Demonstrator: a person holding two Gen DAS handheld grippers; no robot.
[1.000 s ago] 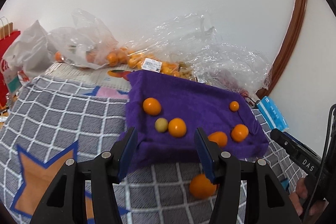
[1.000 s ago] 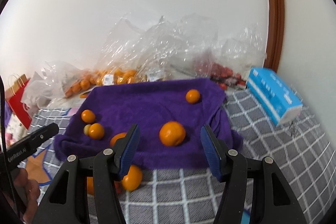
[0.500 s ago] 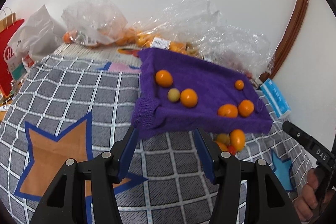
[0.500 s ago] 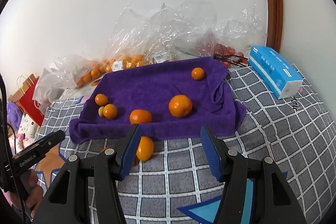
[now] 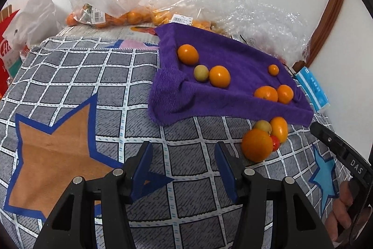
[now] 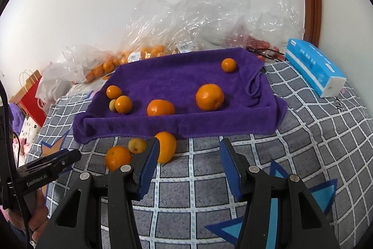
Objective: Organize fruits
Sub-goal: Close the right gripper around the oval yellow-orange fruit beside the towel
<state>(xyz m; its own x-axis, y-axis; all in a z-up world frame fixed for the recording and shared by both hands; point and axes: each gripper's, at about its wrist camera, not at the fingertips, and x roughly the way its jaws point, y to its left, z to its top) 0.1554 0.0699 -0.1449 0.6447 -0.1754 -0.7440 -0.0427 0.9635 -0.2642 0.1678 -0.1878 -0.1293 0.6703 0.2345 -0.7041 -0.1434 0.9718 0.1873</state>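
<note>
A purple towel lies on the checked blanket with several oranges and one small yellow-green fruit on it. In front of its near edge sits a loose cluster: a round orange, an oval orange, a yellow fruit and a small red one. My left gripper hovers open over bare blanket, left of the cluster. My right gripper has its jaws closing with nothing between them. The oval orange sits just past its left fingertip.
Clear plastic bags of oranges are piled against the wall behind the towel. A blue tissue pack lies at the right, a red paper bag at the left. The checked blanket with star patches spreads left of the towel.
Both grippers have sunk and tipped downward toward the blanket. The towel now sits higher in each view, and the loose fruit cluster in front of it shows fully. The right jaws narrowed slightly.
</note>
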